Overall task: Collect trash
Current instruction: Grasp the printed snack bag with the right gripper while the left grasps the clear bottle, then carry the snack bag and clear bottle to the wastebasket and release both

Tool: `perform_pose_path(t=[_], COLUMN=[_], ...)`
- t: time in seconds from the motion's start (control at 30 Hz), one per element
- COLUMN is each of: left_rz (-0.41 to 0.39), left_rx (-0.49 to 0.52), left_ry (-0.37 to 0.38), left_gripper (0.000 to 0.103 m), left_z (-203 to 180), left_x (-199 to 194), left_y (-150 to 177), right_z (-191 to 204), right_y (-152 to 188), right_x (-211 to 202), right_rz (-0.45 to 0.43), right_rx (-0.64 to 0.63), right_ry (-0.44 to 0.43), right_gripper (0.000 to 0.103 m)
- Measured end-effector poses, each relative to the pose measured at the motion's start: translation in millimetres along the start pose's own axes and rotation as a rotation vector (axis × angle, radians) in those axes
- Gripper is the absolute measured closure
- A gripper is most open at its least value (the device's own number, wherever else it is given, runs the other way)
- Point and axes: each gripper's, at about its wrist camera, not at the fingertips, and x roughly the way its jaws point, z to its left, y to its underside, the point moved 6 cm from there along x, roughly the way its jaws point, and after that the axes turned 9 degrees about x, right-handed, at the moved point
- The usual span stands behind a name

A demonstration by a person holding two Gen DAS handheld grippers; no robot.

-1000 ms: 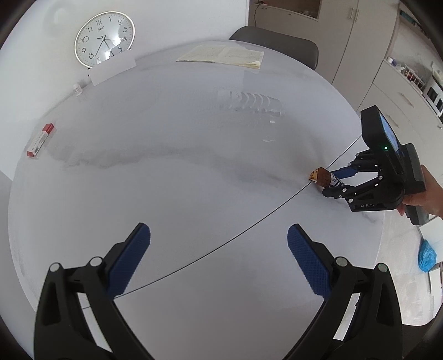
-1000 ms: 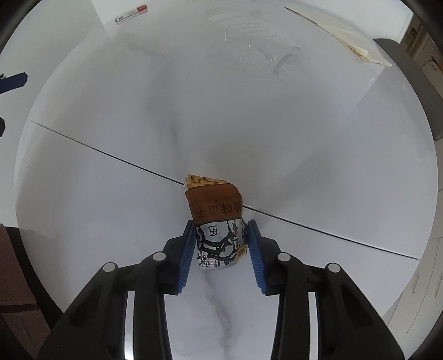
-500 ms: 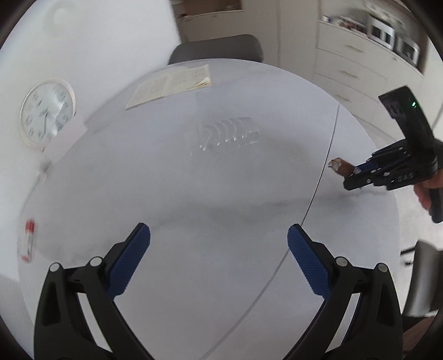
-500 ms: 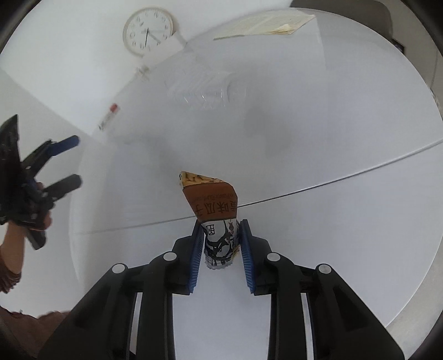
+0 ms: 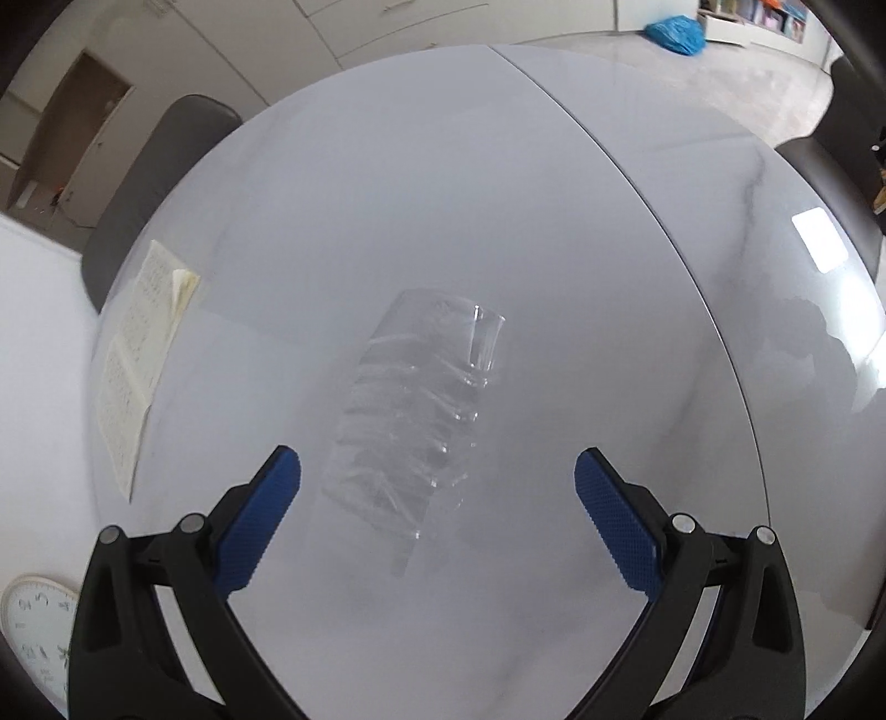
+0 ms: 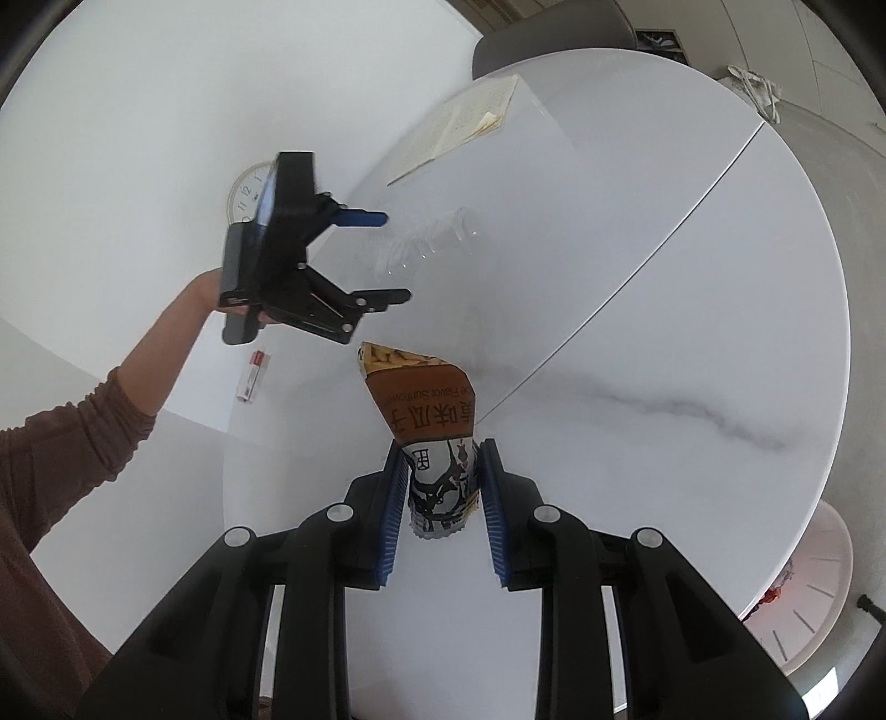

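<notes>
My right gripper (image 6: pixel 440 509) is shut on a brown and white sunflower seed packet (image 6: pixel 429 421) and holds it above the round white table (image 6: pixel 692 343). A clear crushed plastic bottle (image 5: pixel 412 399) lies on the table, straight ahead of my left gripper (image 5: pixel 437 493), which is open and empty with its fingers on either side of the bottle's near end. The bottle also shows in the right wrist view (image 6: pixel 426 243), with the left gripper (image 6: pixel 387 257) just left of it.
An open booklet (image 5: pixel 141 360) lies at the table's left. A small red and white packet (image 6: pixel 253 375) lies near the table edge. A wall clock (image 6: pixel 246 194) leans behind. Grey chairs (image 5: pixel 149 183) stand around. A blue bag (image 5: pixel 675 33) lies on the floor.
My left gripper has swung toward the clear bottle, which now lies between its open fingers. My right gripper has lifted the seed packet off the table and turned.
</notes>
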Motion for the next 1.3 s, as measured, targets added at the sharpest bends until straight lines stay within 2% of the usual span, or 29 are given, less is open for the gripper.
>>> perform_pose_path(t=[0.17,0.3,0.33,0.67,0.87,1.07,1.17,1.3], left_rz=[0.038,0.045,0.046,0.025,-0.037,-0.104,-0.105,-0.096], left_rx=[0.091,0.07,0.055,-0.065,-0.318,-0.607,-0.763,-0.916], left_ry=[0.037,0.087,0.105,0.09,0.057,0.085,0.092,0.074], left_gripper=[0.009,0.033,0.035,0.037,0.038,0.041,0.041,0.041], left_z=[6,8,5,1,-36,-114,-154,-188], left_x=[29,43,47,48,8,-37,-48,-65], left_y=[-5,-1,-1,3,16,31,38,52], right_z=[13,14,13,9,14,21,22,19], right_y=[-8,-10,-8,-7,-11,-2,5,13], right_x=[4,6,5,-4,1,0,-2,-5], right_rz=[-0.03,-0.03,-0.028,-0.024,-0.021,0.009,0.03,0.074], right_rx=[0.032,0.05,0.055,0.07,0.045,0.001,-0.016,-0.045], right_ry=[-0.02,-0.031,-0.032,-0.021,-0.039,-0.075,-0.098,-0.122], right_gripper=[0.076,0.076,0.076,0.076,0.076,0.076,0.076,0.076])
